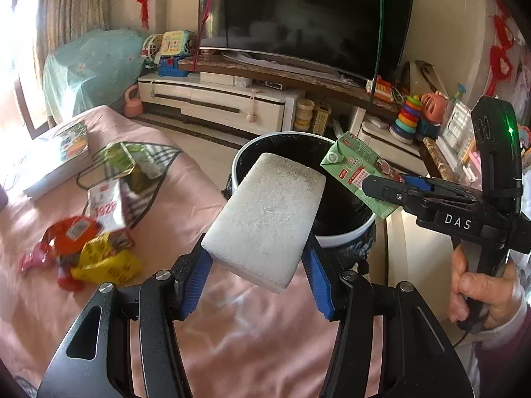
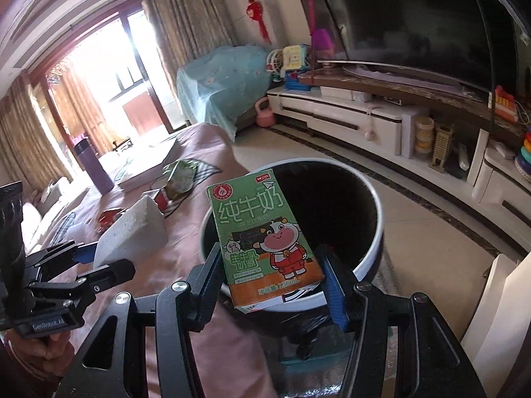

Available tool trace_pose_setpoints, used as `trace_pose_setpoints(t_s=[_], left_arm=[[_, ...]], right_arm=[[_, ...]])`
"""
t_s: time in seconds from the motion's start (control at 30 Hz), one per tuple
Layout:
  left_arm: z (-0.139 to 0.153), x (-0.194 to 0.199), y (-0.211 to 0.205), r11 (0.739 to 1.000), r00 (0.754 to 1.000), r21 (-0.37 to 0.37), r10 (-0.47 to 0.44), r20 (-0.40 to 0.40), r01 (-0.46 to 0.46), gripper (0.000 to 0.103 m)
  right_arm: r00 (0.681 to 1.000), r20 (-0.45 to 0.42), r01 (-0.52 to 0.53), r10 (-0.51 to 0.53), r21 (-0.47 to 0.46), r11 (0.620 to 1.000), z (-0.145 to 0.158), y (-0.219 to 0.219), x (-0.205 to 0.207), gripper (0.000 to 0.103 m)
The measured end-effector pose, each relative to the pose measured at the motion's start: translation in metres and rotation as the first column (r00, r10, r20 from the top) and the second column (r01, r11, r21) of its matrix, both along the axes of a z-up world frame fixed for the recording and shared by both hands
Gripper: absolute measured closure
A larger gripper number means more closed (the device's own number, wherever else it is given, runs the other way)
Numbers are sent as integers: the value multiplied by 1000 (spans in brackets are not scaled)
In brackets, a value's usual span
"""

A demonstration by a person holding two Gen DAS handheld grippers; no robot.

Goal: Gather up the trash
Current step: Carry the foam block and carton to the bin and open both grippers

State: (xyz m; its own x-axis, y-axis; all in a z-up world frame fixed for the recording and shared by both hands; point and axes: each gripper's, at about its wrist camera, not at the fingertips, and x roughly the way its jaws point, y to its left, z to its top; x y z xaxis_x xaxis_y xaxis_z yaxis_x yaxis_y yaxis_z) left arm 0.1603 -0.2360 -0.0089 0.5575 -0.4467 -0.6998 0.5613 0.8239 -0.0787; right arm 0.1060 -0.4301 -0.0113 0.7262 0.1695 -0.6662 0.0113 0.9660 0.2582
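Observation:
My left gripper [image 1: 257,258] is shut on a white foam block [image 1: 265,219], held over the near rim of the black-lined trash bin [image 1: 345,237]. The same foam block [image 2: 132,232] shows at the left of the right wrist view. My right gripper [image 2: 270,280] is shut on a green milk carton [image 2: 262,238], poised above the bin [image 2: 371,199]. In the left wrist view that carton [image 1: 355,169] hangs over the bin's right rim. More trash lies on the pink table cover: a red wrapper [image 1: 66,232], a yellow wrapper [image 1: 106,262], a white carton [image 1: 108,205] and a green packet [image 1: 122,159].
A book [image 1: 56,159] lies at the table's far left and a purple bottle [image 2: 94,165] stands beyond it. A TV [image 1: 305,16] on a long low cabinet [image 1: 215,99] lines the far wall, with toys [image 1: 408,119] at its right end. A person's hand [image 1: 481,292] holds the right gripper's handle.

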Motion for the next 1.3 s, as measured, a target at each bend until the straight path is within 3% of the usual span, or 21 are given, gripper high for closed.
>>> trace_pose_setpoints(t_s=[0.7,0.87,0.97,1.17,1.3], left_arm=[[-11,55,-55,998,998,53,-24,-52,27,48],[-14,65,-61,998,996,52,-29,-82,33,38],[-13,64,-59,999,997,43,-19,-81,22,23],[-8,45,-37,1000,998,16,8,-56,-7,21],[-11,24,-7,999,998,-7,52,-47,-52,18]], right_arm=[[997,-74,30,-28,23,999,-18,-35,41,48],[995,-98,42,-36,58,997,-22,-44,50,46],[994,-102,53,-46,73,996,-23,-45,50,40],[996,-77,61,-53,105,993,-18,-40,36,30],[998,-39,45,-41,126,991,-11,-26,21,12]])
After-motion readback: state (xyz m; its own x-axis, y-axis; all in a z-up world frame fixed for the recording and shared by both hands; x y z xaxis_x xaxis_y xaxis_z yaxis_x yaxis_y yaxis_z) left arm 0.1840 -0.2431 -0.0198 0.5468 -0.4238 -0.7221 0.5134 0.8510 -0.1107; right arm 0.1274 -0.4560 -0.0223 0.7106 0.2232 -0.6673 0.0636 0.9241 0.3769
